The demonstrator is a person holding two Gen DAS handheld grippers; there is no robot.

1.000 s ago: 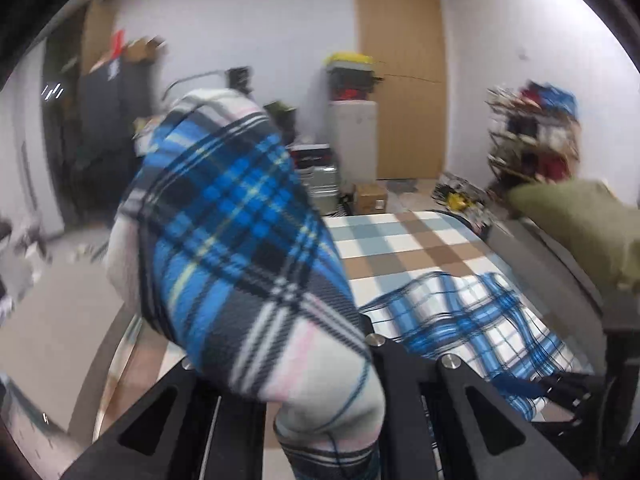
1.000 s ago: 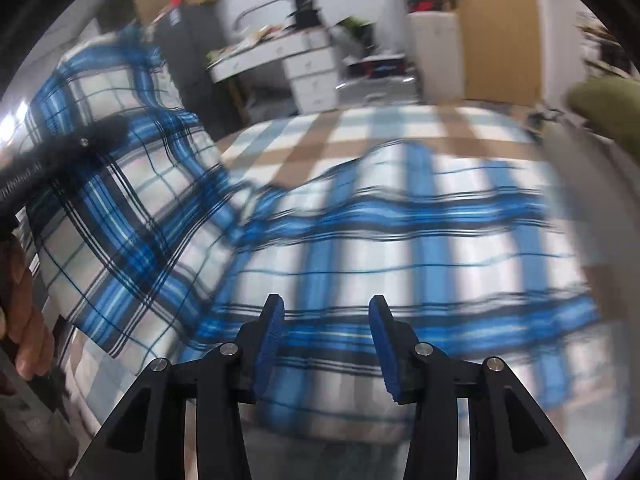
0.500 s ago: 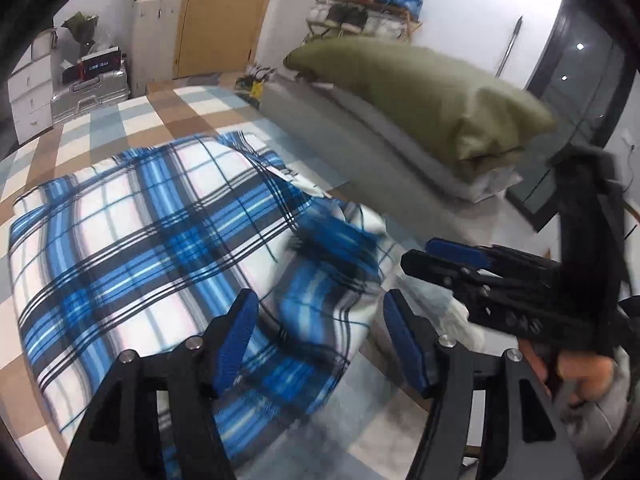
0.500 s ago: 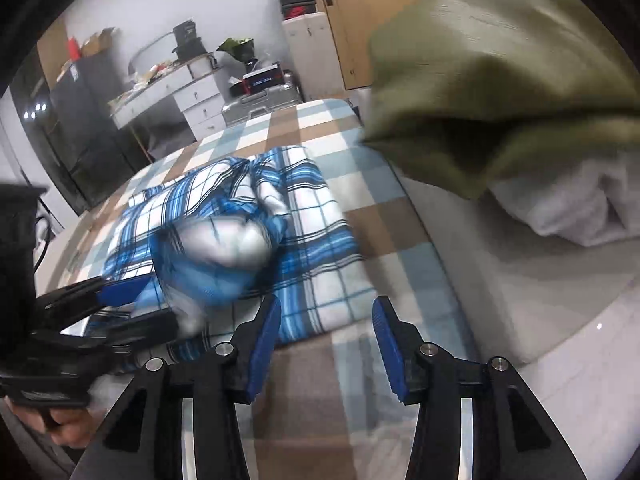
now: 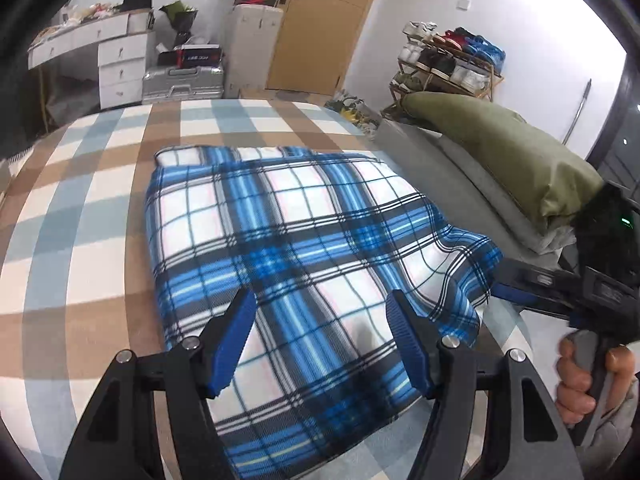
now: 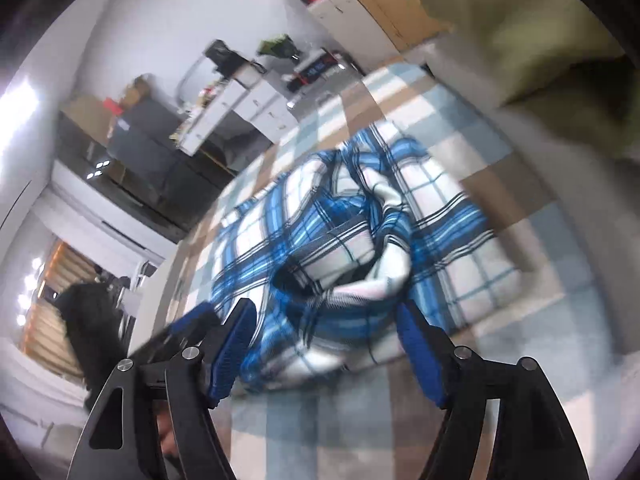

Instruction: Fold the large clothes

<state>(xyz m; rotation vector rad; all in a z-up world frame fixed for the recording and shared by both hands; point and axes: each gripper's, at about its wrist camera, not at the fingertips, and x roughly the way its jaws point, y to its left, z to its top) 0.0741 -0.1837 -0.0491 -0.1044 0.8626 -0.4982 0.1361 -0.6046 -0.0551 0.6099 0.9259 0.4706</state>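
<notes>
Left wrist view: plaid garment (image 5: 288,248) folded over on bed (image 5: 80,208), right corner rumpled, needs tidying. Left tongs (image 5: 320,340) agape, empty; right tongs (image 6: 326,344) just sprang wider, nothing gripped.

Bed (image 5: 100,208) — covered by a checked sheet in brown, pale blue and white squares. Lying directly on it: a blue, white and black plaid garment (image 5: 296,248), folded into a rough rectangle, several layers thick. Its near right corner is rumpled and lifts off the sheet; in the right wrist view the same garment (image 6: 360,248) shows a bunched, curled fold on top. At the bed's right edge — an olive-green pillow (image 5: 504,160) resting on a grey strip.
</notes>
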